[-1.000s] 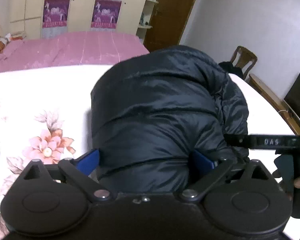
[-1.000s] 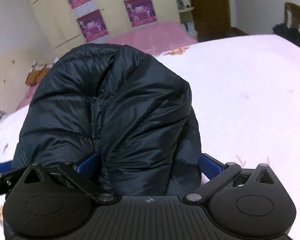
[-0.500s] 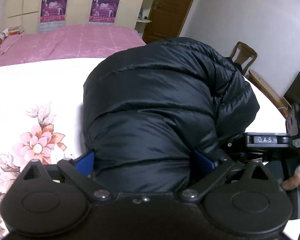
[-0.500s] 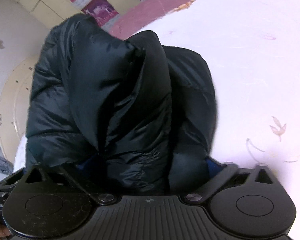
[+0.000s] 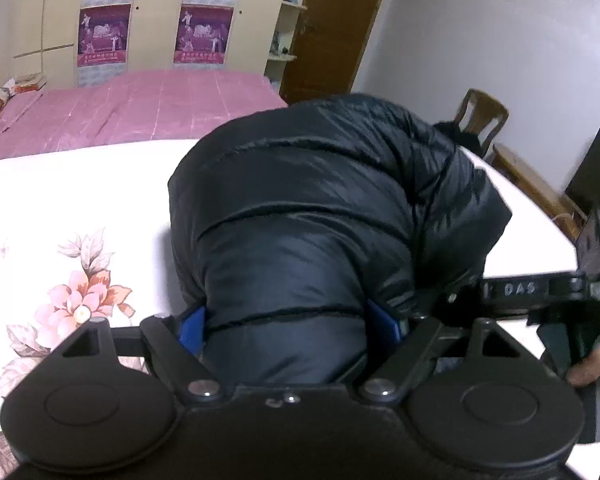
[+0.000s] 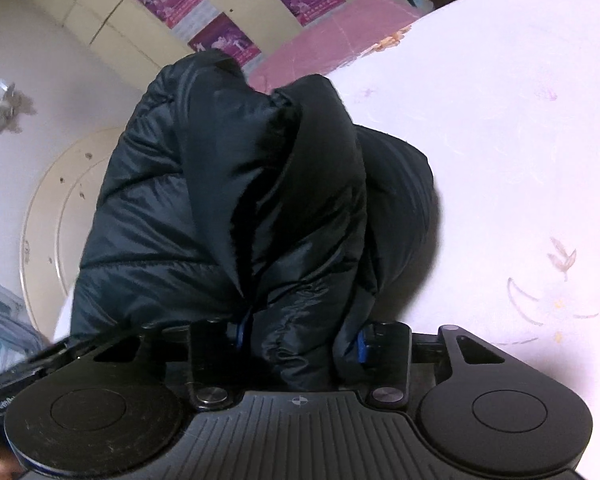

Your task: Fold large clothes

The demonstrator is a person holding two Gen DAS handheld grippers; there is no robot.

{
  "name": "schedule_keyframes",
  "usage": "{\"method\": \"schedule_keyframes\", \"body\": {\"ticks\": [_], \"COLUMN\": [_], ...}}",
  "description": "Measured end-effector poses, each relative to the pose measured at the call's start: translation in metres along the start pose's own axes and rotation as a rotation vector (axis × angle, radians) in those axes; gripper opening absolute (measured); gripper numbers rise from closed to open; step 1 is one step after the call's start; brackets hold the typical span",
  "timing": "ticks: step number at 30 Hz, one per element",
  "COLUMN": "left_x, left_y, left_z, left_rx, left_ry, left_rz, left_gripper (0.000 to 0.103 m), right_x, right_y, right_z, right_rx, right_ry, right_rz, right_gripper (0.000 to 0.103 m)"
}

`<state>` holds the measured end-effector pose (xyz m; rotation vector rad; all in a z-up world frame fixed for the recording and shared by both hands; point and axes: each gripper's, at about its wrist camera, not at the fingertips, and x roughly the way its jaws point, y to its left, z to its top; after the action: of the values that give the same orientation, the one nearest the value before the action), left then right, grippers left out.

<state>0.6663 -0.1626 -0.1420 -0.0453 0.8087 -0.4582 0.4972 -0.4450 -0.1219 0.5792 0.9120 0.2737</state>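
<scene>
A bulky black puffer jacket point(image 5: 320, 208) lies bunched up on a white sheet with pink flowers point(image 5: 60, 220). My left gripper point(image 5: 288, 322) has its blue pads point(image 5: 192, 324) on either side of a thick roll of the jacket. Its jaws are closing and squeeze that roll. In the right wrist view the jacket point(image 6: 220, 200) stands up in tall folds. My right gripper point(image 6: 300, 338) is closing too, with a bunched fold pinched between its pads point(image 6: 362, 344). The right gripper's body point(image 5: 540, 292) and a hand point(image 5: 592, 368) show beside the jacket in the left wrist view.
A pink bed point(image 5: 140, 108) lies behind the white sheet, with a poster-covered wardrobe point(image 5: 204, 32) and a brown door point(image 5: 332, 20) beyond. A wooden chair point(image 5: 480, 116) and a bench point(image 5: 532, 184) stand to the right. Bare sheet point(image 6: 520, 160) spreads right of the jacket.
Both pairs of jaws have narrowed onto the jacket. The right gripper has rolled and shifted sideways, and the jacket's folds now stand taller in its view.
</scene>
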Motion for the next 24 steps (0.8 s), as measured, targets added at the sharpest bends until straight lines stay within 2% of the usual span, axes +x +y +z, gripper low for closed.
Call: {"method": "schedule_keyframes", "body": {"ticks": [1, 2, 3, 5, 11, 24], "left_x": [0.001, 0.001, 0.001, 0.001, 0.002, 0.004], "left_y": [0.001, 0.003, 0.004, 0.005, 0.004, 0.004], "left_z": [-0.001, -0.001, -0.002, -0.003, 0.000, 0.002], "left_rx": [0.006, 0.014, 0.020, 0.027, 0.046, 0.039], "left_ry": [0.005, 0.006, 0.009, 0.011, 0.008, 0.016], "left_rz": [-0.001, -0.001, -0.001, 0.002, 0.015, 0.026], "left_gripper": [0.079, 0.079, 0.079, 0.079, 0.079, 0.079], "right_x": [0.007, 0.006, 0.002, -0.002, 0.001, -0.001], "right_y": [0.004, 0.007, 0.010, 0.007, -0.026, -0.021], "right_z": [-0.003, -0.003, -0.004, -0.006, -0.017, -0.018], "right_rx": [-0.024, -0.063, -0.111, -0.128, 0.022, -0.007], "right_ry": [-0.001, -0.005, -0.022, -0.010, 0.029, 0.051], "right_rz": [-0.051, -0.122, -0.181, -0.171, -0.066, -0.047], "right_gripper": [0.072, 0.097, 0.103, 0.103, 0.103, 0.103]}}
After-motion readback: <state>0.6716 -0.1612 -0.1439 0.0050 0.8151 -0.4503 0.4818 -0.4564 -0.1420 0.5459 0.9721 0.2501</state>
